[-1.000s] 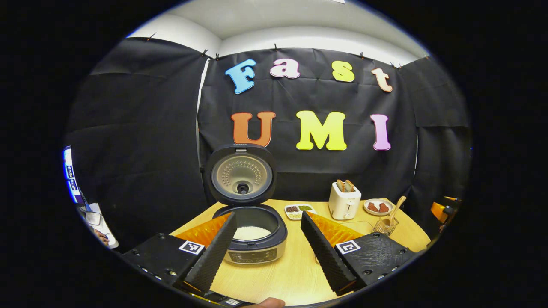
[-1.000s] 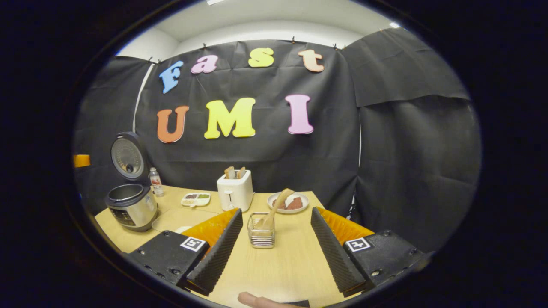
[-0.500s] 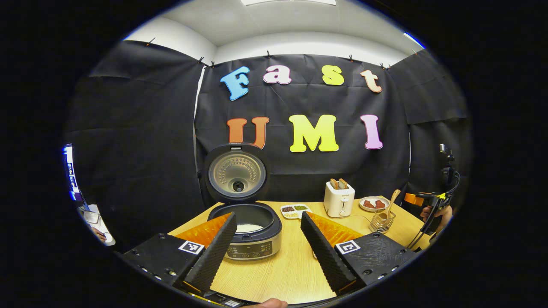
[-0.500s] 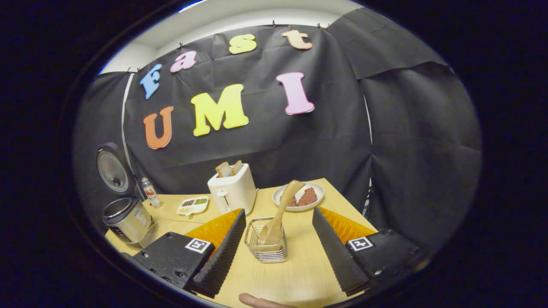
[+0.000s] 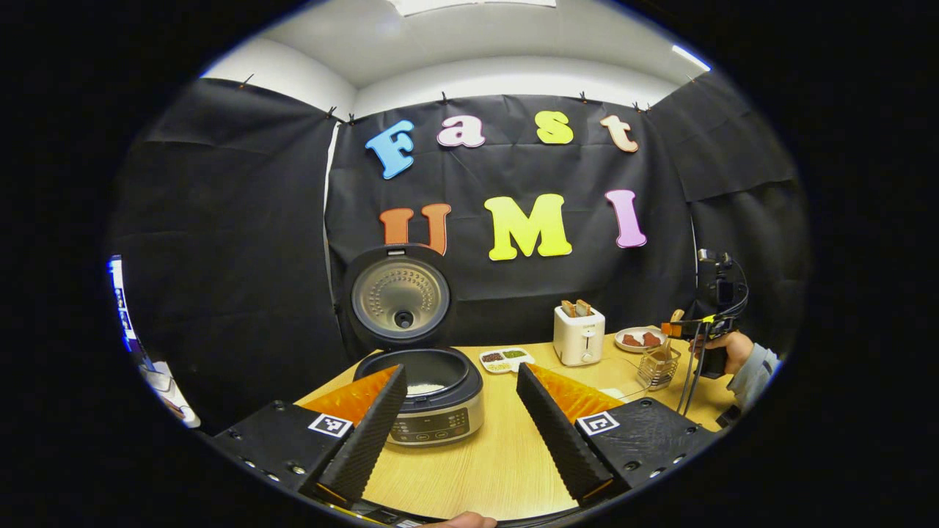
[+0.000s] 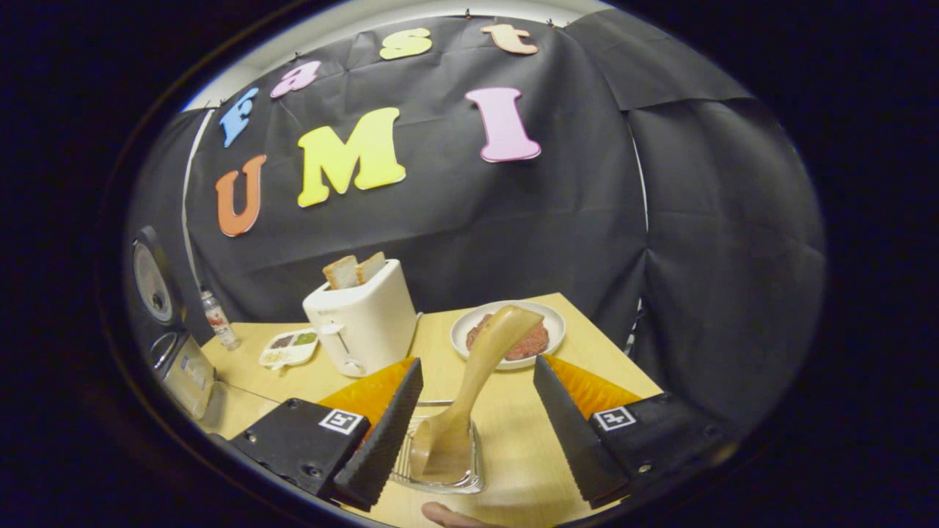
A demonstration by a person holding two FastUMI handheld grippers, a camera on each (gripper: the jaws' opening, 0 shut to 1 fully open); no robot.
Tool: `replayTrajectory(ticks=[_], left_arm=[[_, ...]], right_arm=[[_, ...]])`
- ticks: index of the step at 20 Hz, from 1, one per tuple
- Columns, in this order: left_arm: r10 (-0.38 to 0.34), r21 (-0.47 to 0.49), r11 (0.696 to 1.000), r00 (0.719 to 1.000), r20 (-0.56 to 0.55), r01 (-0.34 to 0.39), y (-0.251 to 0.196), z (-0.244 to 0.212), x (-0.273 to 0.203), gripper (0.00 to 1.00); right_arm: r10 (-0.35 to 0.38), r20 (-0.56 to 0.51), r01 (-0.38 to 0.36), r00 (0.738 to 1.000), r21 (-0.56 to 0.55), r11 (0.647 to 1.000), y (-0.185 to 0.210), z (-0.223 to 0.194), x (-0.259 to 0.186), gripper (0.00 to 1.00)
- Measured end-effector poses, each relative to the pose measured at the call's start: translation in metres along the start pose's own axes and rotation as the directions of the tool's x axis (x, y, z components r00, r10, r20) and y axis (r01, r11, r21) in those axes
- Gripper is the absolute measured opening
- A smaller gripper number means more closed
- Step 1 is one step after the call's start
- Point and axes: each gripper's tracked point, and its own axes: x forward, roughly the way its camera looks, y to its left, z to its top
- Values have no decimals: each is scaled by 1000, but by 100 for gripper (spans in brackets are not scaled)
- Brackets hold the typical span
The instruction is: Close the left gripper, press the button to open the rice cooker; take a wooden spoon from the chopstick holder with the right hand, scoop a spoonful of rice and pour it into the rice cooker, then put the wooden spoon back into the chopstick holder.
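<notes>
The rice cooker (image 5: 425, 396) stands open, lid up, some rice seemingly inside. Well to its right, the open right gripper (image 6: 477, 433) straddles the wooden spoon (image 6: 477, 381) in the chopstick holder (image 6: 469, 480), not yet gripping. The left gripper (image 5: 462, 425) hangs open. Scooping, pouring and returning remain.

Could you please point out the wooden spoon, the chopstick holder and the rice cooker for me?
wooden spoon (image 6: 480, 363): right gripper view, middle of its handle.
chopstick holder (image 6: 475, 469): right gripper view, right wire wall.
rice cooker (image 5: 433, 422): left gripper view, front control panel.
</notes>
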Motion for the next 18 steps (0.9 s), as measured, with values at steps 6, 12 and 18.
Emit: replayTrajectory(ticks=[6, 12, 18], left_arm=[[26, 32, 999, 999, -29, -25, 17, -21, 12, 96], [27, 60, 998, 999, -33, -25, 25, -33, 10, 96], [44, 18, 999, 998, -35, -43, 40, -32, -7, 96]], right_arm=[[25, -38, -22, 999, 69, 997, -2, -1, 22, 78], [102, -100, -83, 990, 180, 980, 12, -22, 31, 37], [128, -53, -116, 990, 184, 976, 21, 3, 1, 14]])
